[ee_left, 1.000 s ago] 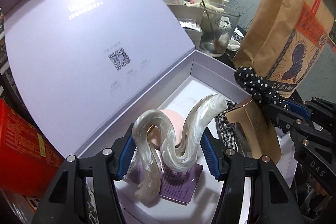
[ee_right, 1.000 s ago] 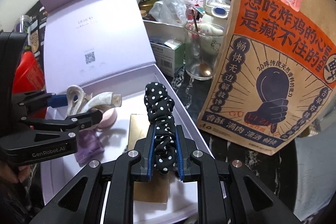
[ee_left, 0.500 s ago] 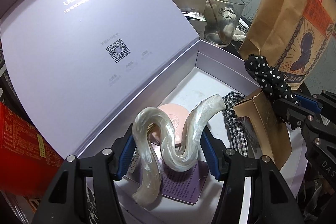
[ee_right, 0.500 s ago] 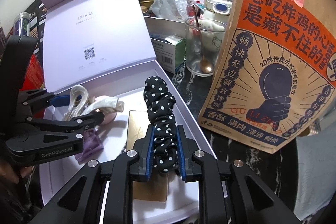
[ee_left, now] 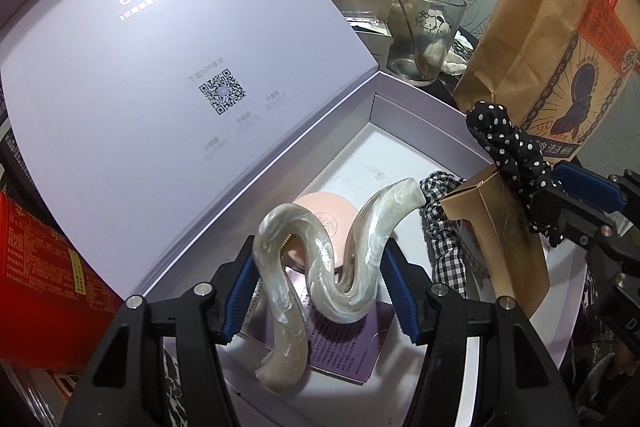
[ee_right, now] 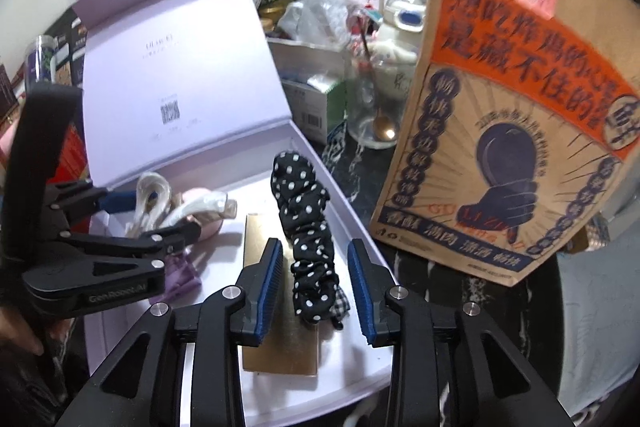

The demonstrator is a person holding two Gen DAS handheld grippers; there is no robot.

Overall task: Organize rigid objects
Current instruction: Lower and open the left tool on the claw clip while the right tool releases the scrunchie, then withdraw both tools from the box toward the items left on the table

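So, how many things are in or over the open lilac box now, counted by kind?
Scrunchies: 2, polka-dot scrunchie between the opening right claw pads, checked scrunchie
Hair claw clips: 1, pearly clip gripped in the left claw
Gold boxes: 1
Pink round cases: 1
Purple leaflets: 1
Total: 6

Pearl-white wavy hair clip (ee_left: 320,267): glossy, marbled, S-curved; held above the open lilac box (ee_left: 420,115), one end up, other hanging down.

Black polka-dot scrunchie (ee_right: 306,227): bunched lengthwise, lying over a gold carton (ee_right: 280,339) inside the box (right side).

Pink round compact (ee_left: 332,211) and checked scrunchie (ee_left: 444,227) on the box floor.
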